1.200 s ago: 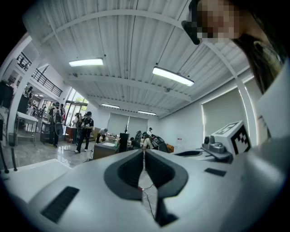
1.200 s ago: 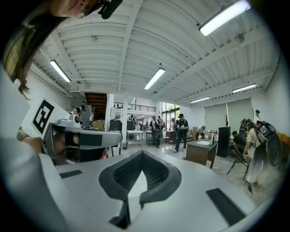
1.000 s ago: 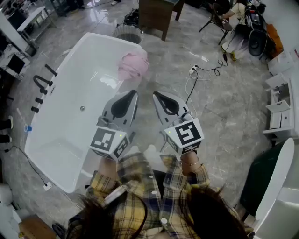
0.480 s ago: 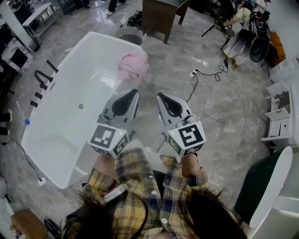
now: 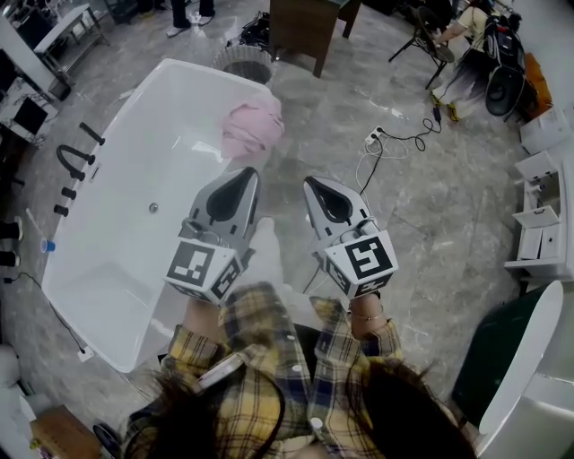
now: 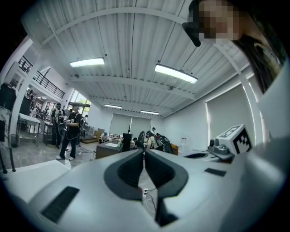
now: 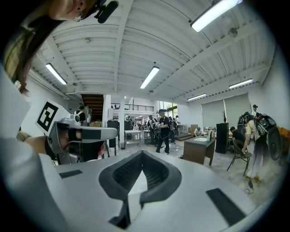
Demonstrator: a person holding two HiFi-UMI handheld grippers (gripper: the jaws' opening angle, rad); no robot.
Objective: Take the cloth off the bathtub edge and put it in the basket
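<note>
Cloth: the pink cloth [image 5: 252,128] is a soft, crumpled heap with rounded folds, paler at its edges.
Cloth position: it is draped over the right rim of the bathtub [image 5: 117,206] towards the far end, ahead of both grippers and touching neither.
Bathtub: white, glossy, oval and free-standing, with a small round drain in its floor and black tap fittings [image 5: 76,161] at its left side.
Basket: the basket [image 5: 244,64] is round, grey and looks like mesh. It stands on the floor just past the tub's far end, beside a dark wooden cabinet [image 5: 309,27].
Left gripper: the left gripper [image 5: 251,172] is held over the tub's right rim, its grey jaws pressed together with nothing between them.
Right gripper: the right gripper [image 5: 309,182] is just beside it over the floor, jaws likewise together and empty.
Head view only: the cloth, tub and basket, the grey marble-look floor [image 5: 430,206], a white power strip [image 5: 372,137] with a black cable, and yellow plaid sleeves.
Left gripper view only: a ribbed white ceiling with strip lights, people standing at left, and the right gripper's marker cube [image 6: 233,140].
Right gripper view only: a dark staircase, a standing person in black, and a brown desk.
Jaw surfaces: dark ribbed pads set in smooth grey shells.
</note>
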